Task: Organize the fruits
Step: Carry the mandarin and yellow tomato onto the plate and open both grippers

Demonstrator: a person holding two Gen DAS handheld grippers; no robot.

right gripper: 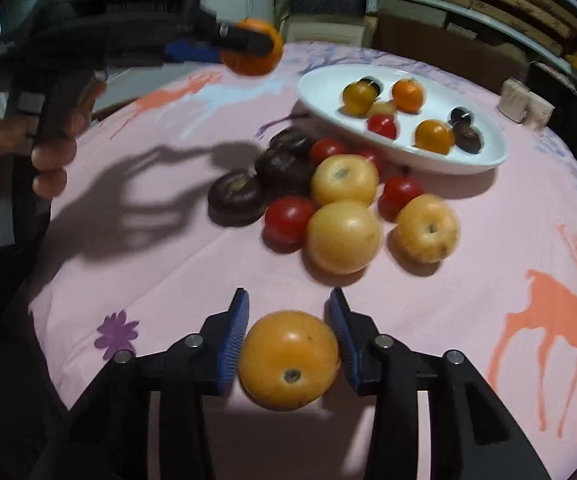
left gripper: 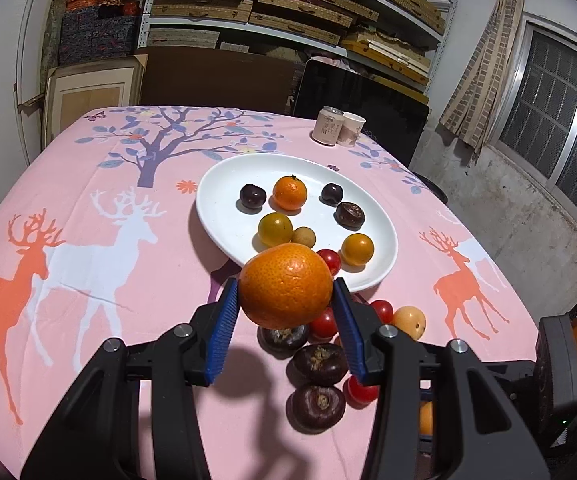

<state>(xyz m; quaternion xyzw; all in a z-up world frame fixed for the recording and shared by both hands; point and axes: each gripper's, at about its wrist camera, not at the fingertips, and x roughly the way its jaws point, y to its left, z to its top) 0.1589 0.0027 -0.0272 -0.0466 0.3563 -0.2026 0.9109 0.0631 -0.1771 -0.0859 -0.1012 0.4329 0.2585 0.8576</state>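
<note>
Gripping: left gripper (left gripper: 286, 292) pinching a mandarin (left gripper: 286, 286) between blue pads, raised above the pink tablecloth (left gripper: 88, 280)
Right gripper (right gripper: 288, 312): pads closed against a yellow-orange fruit (right gripper: 288, 360) resting on the cloth
Ahead of left gripper: white plate (left gripper: 224, 184) with small fruits
Ahead of right gripper: loose pile of yellow fruits (right gripper: 342, 236), red tomatoes (right gripper: 288, 218), dark fruits (right gripper: 234, 196)

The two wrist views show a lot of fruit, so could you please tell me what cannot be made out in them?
- Left wrist view: the held orange and the left tool hide part of the loose pile; a red fruit is half covered.
- Left wrist view: print on the two cups is too small to read.
- Right wrist view: blur leaves it unclear whether the right tool presses the yellow fruit.
- Right wrist view: the cups are blurred.
</note>
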